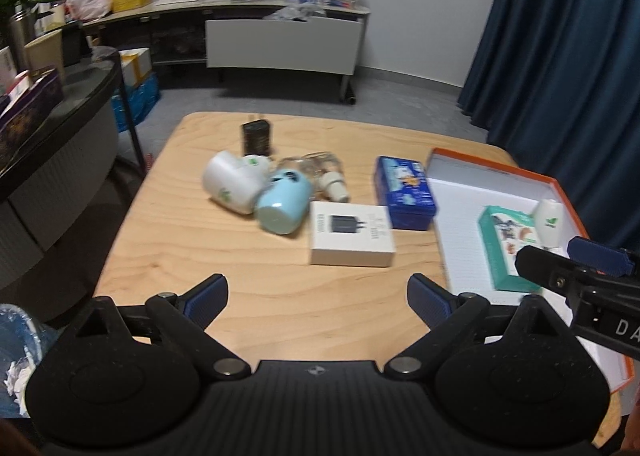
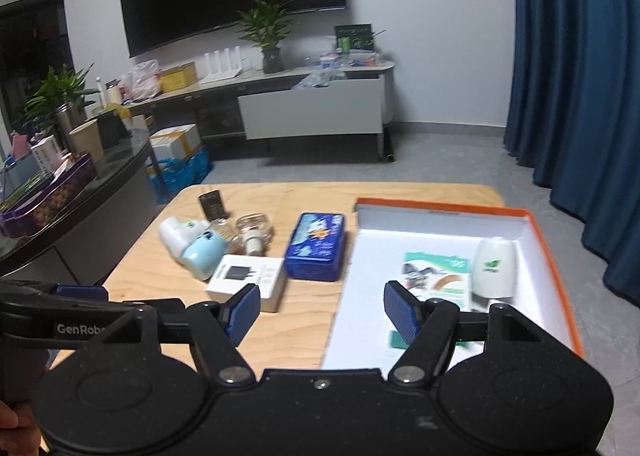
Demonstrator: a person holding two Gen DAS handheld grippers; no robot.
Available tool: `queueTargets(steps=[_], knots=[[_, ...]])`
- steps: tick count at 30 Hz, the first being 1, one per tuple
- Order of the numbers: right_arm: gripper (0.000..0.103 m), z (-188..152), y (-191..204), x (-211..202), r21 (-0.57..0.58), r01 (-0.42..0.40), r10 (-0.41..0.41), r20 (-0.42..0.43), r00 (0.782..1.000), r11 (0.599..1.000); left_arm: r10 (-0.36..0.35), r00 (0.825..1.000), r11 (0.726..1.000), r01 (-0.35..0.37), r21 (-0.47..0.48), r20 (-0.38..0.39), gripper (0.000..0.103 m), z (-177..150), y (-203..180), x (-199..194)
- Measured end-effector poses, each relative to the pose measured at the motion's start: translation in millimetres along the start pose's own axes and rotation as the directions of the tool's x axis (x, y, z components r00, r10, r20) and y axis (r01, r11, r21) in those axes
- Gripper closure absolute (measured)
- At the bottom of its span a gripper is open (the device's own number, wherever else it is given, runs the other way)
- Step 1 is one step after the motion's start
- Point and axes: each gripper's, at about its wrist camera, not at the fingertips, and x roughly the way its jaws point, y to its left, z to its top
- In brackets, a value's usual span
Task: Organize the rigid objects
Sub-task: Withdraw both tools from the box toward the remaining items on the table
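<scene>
On the wooden table [image 1: 240, 280] lie a white mug [image 1: 232, 182], a light blue mug [image 1: 282, 202], a white charger box [image 1: 352, 234], a blue tin [image 1: 404, 192], a clear bottle with a white cap [image 1: 328, 176] and a small dark box [image 1: 256, 138]. An orange-rimmed white box [image 1: 460, 192] at the right holds a green packet [image 1: 506, 248] and a white bottle [image 1: 550, 222]. My left gripper [image 1: 318, 296] is open and empty above the table's near edge. My right gripper [image 2: 320, 308] is open and empty over the box's left wall [image 2: 344, 288].
A dark curved counter [image 1: 60, 124] with boxes stands to the left. A TV cabinet [image 2: 312, 108], a plant [image 2: 268, 32] and a wall screen are behind. Blue curtains [image 1: 560, 36] hang at the right. Blue bags [image 2: 180, 172] sit on the floor.
</scene>
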Motion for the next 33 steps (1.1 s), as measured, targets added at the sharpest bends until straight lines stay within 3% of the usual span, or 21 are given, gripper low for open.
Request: queueTargets(steps=[19,33], knots=[[0.021,-3,43,41,-0.047,-0.081,0.077,-0.071,0.994,0.996,0.07,0.998,0.99,-0.069,-0.124,0.0,0.004,0,68,8],[0.021,-2,46,59,-0.044,-0.082,0.077,-0.096,0.992,0.996,0.071,0.997,0.994,-0.07,-0.079,0.008,0.004,18,88,36]])
